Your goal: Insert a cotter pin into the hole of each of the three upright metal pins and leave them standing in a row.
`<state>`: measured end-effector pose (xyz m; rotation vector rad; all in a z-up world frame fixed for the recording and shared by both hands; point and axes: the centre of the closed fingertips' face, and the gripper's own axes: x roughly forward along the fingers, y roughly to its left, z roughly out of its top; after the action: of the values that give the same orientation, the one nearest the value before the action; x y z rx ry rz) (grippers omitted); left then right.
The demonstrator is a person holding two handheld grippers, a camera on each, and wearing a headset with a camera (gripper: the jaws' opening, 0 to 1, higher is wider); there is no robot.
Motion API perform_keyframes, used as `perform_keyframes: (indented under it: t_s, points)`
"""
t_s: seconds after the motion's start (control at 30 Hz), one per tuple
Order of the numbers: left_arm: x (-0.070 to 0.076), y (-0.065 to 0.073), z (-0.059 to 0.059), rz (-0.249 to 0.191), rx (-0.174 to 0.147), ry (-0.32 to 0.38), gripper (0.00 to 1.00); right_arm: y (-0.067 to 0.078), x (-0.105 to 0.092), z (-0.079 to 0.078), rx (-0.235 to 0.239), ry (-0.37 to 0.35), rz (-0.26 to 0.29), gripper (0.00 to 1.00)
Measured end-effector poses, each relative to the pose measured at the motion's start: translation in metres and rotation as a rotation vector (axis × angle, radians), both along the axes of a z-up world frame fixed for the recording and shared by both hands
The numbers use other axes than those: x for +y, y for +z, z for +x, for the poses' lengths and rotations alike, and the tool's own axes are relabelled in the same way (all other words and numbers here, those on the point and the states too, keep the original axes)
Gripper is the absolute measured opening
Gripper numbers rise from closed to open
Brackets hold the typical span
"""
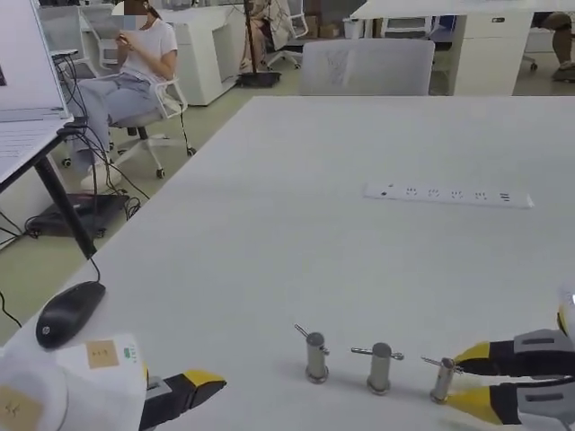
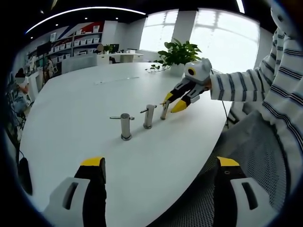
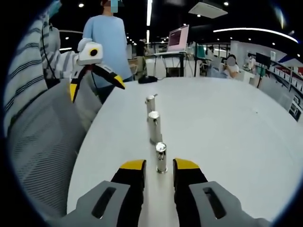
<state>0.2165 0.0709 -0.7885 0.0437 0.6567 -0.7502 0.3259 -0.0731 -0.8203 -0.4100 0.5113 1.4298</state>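
Note:
Three upright metal pins stand in a row near the table's front edge: left pin (image 1: 315, 356), middle pin (image 1: 379, 367), right pin (image 1: 442, 380). Each has a thin cotter pin (image 1: 309, 336) through its top. My right gripper (image 1: 454, 381) is open, its yellow-tipped jaws straddling the right pin (image 3: 161, 157) with a small gap on each side. In the right gripper view the middle pin (image 3: 155, 126) and far pin (image 3: 150, 104) line up beyond it. My left gripper (image 1: 184, 391) hangs open and empty off the table's near left corner, facing the row (image 2: 125, 126).
A white power strip (image 1: 447, 194) lies on the white table (image 1: 269, 224) further back. A black mouse (image 1: 69, 312) and a white labelled object (image 1: 90, 368) sit at the front left. A grey chair (image 1: 364, 67) stands at the far edge, and a person sits at back left.

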Motion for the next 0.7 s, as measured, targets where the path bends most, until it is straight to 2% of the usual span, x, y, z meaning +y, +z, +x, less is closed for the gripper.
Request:
perform_keyframes:
  t_s: [0.2, 0.47, 0.7]
  points:
    - [0.002, 0.001, 0.007, -0.011, -0.012, 0.005, 0.93, 0.022, 0.002, 0.003, -0.028, -0.051, 0.016, 0.28]
    - [0.002, 0.000, 0.007, -0.029, -0.020, 0.005, 0.93, 0.045, 0.015, 0.002, -0.065, -0.089, 0.018, 0.30]
    - [0.007, -0.001, 0.007, -0.036, -0.029, 0.020, 0.93, 0.054, 0.036, -0.006, -0.085, -0.091, 0.013, 0.30]
